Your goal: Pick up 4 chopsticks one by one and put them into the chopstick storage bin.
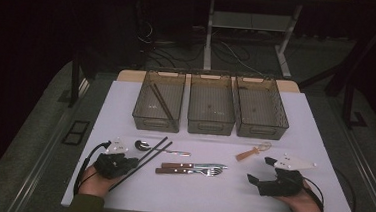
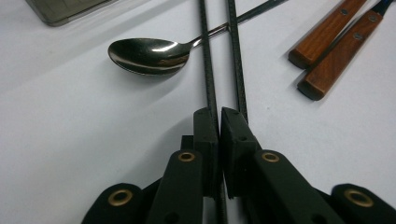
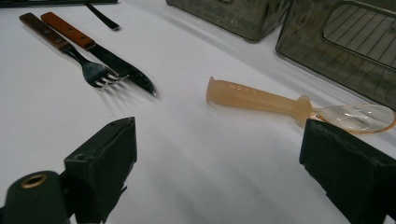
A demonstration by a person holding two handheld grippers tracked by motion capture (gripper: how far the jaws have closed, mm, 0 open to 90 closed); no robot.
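- Left gripper sits at the near left of the bench, jaws pinched tight on a pair of black chopsticks. In the left gripper view one stick runs through the slit between the jaws and the other hugs the edge of one jaw, so I can't say if both are actually clamped.
- Right gripper is at the near right, jaws wide apart with nothing in them.
- The chopsticks run diagonally up and away from the left gripper, crossing over the handle of a metal spoon.
- Middle of the bench: a fork and knife with wooden handles, lying side by side.
- Just past the right gripper there's a little plastic spoon, tan handle and clear bowl, lying flat on the bench.
- Far side: three smoky bins in a row, and the left one already has another pair of chopsticks in it.
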